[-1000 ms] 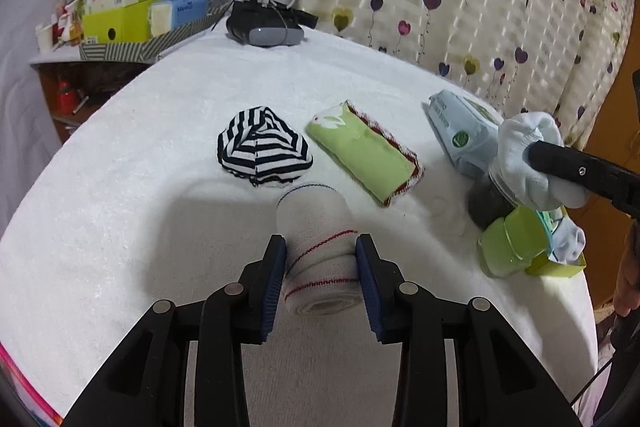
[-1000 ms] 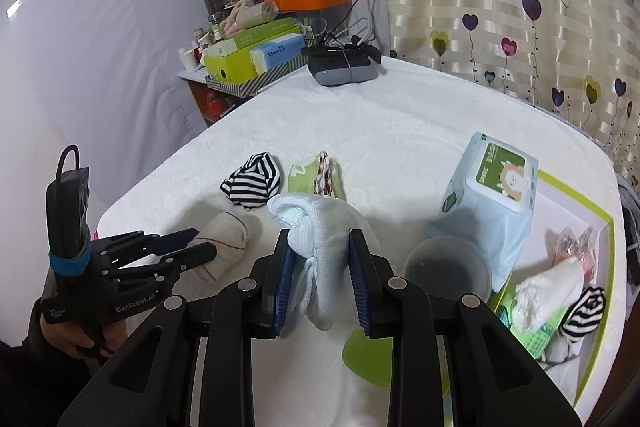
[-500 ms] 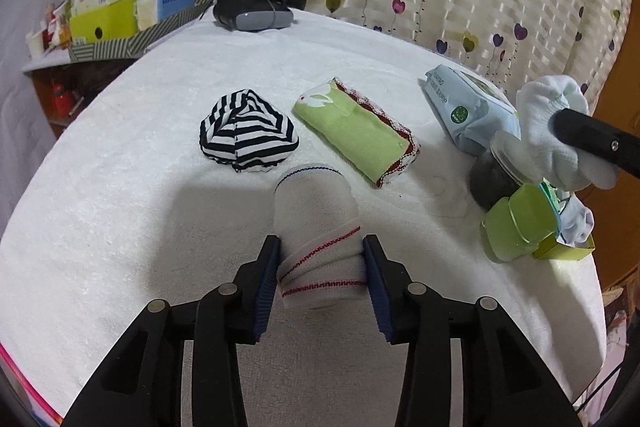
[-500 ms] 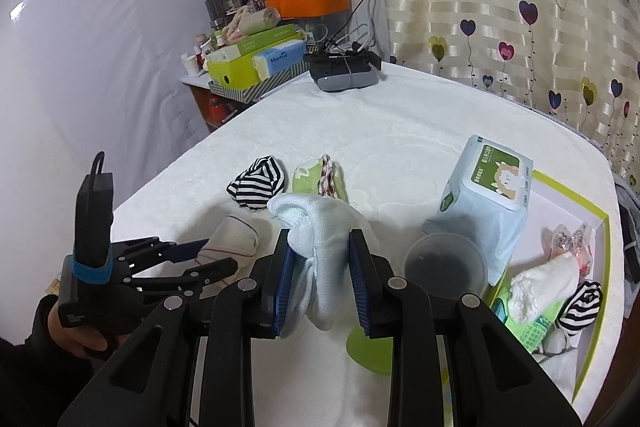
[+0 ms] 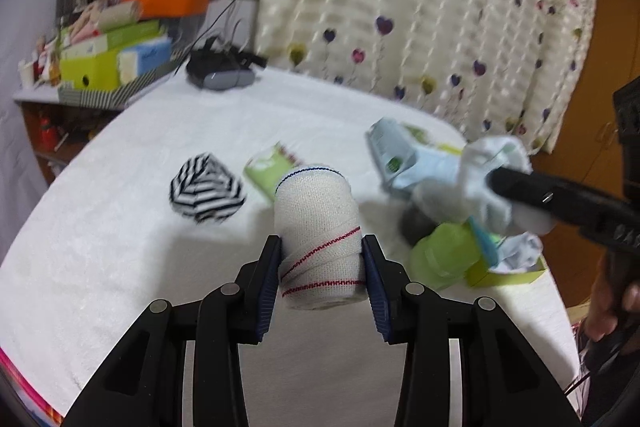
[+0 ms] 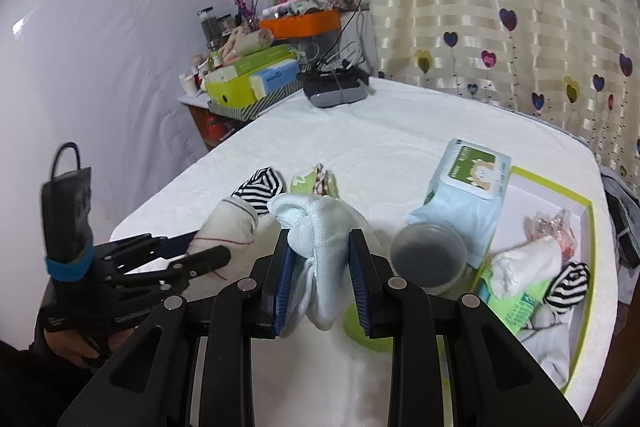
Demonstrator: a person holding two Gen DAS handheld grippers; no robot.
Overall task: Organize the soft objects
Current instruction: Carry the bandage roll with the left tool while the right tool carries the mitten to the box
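In the left wrist view, the left claw (image 5: pixel 322 277) pinches a rolled white sock with red and blue stitching (image 5: pixel 320 235), its blue pads pressed against both sides of the roll, which is lifted above the white worktop (image 5: pixel 100 227); the jaws have just been opening a little, with the roll still between them. On the worktop beyond lie a striped black-and-white sock ball (image 5: pixel 206 193) and, just beside it, a green cloth (image 5: pixel 266 173) partly hidden behind the roll. To the right, blurred, a pack of wipes (image 5: pixel 400 159) sits near a green lid (image 5: pixel 444 255), and the right claw (image 5: pixel 496 183) reaches in from the edge clamped on a pale blue sock (image 5: pixel 492 167). In the right wrist view, the right claw (image 6: pixel 320 279) grips that pale blue sock (image 6: pixel 320 227), whose toe hangs below the pads. The left claw (image 6: pixel 204 247) shows at the left, holding the white roll (image 6: pixel 230 225) off the worktop (image 6: pixel 380 131). To the right stand a round dark container (image 6: pixel 428 255), the wipes pack (image 6: pixel 466 191) and a green-rimmed tray (image 6: pixel 560 191) already holding a white sock (image 6: pixel 524 263) and a striped sock (image 6: pixel 568 285)
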